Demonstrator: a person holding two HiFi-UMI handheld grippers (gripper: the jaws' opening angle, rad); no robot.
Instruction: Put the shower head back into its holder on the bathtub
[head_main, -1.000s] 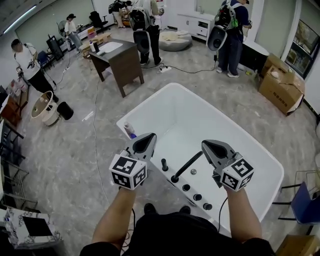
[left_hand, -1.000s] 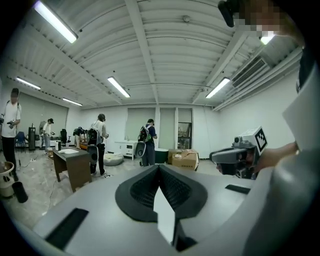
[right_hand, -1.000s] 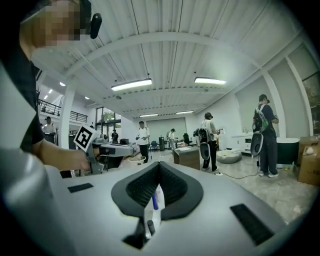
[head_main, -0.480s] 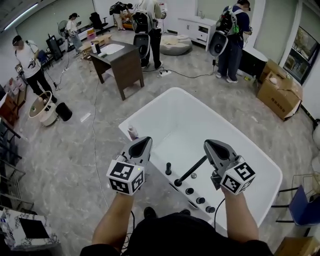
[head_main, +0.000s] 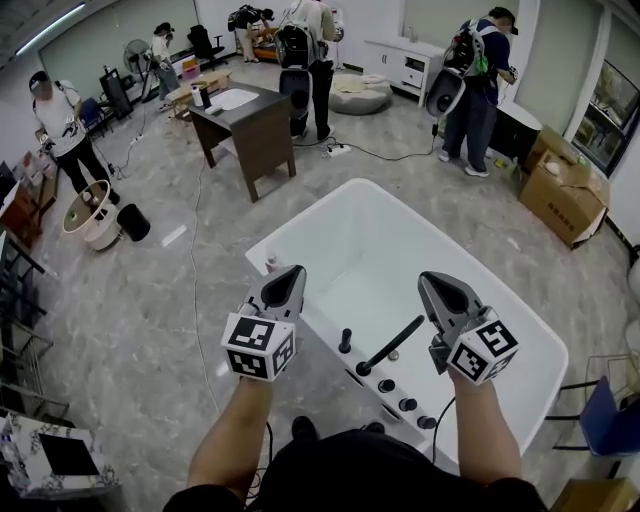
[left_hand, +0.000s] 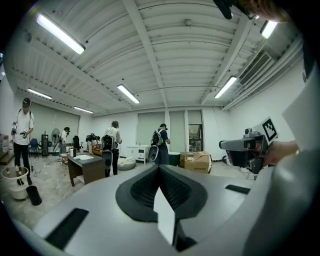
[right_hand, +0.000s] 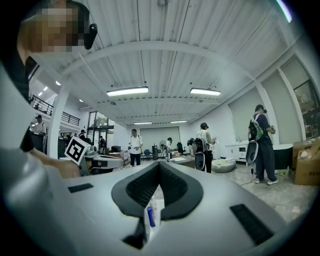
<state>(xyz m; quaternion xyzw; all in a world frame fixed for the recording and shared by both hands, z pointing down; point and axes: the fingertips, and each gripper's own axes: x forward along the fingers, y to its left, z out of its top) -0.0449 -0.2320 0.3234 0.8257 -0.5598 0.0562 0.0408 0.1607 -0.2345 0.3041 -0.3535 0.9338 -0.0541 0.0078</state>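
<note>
The white bathtub (head_main: 300, 215) fills the middle of the head view. A black shower head (head_main: 393, 345) slants from its lower end at the near rim out over the tub; whether that end sits in a holder I cannot tell. A short black post (head_main: 345, 340) stands beside it and a row of black knobs (head_main: 408, 405) lines the rim. My left gripper (head_main: 296, 270) hovers over the tub's near-left rim, shut and empty. My right gripper (head_main: 430, 278) hangs to the right of the shower head, shut and empty. In each gripper view the jaws (left_hand: 160, 166) (right_hand: 160, 165) meet with nothing between them.
A small bottle (head_main: 270, 263) stands on the tub's left corner. Behind the tub is a dark wooden desk (head_main: 245, 120), with several people standing around the room. Cardboard boxes (head_main: 565, 195) lie at the right, a blue chair (head_main: 610, 410) at the near right.
Both grippers have lifted slightly and drifted forward over the near rim, jaws still shut. The shower head lies where it was.
</note>
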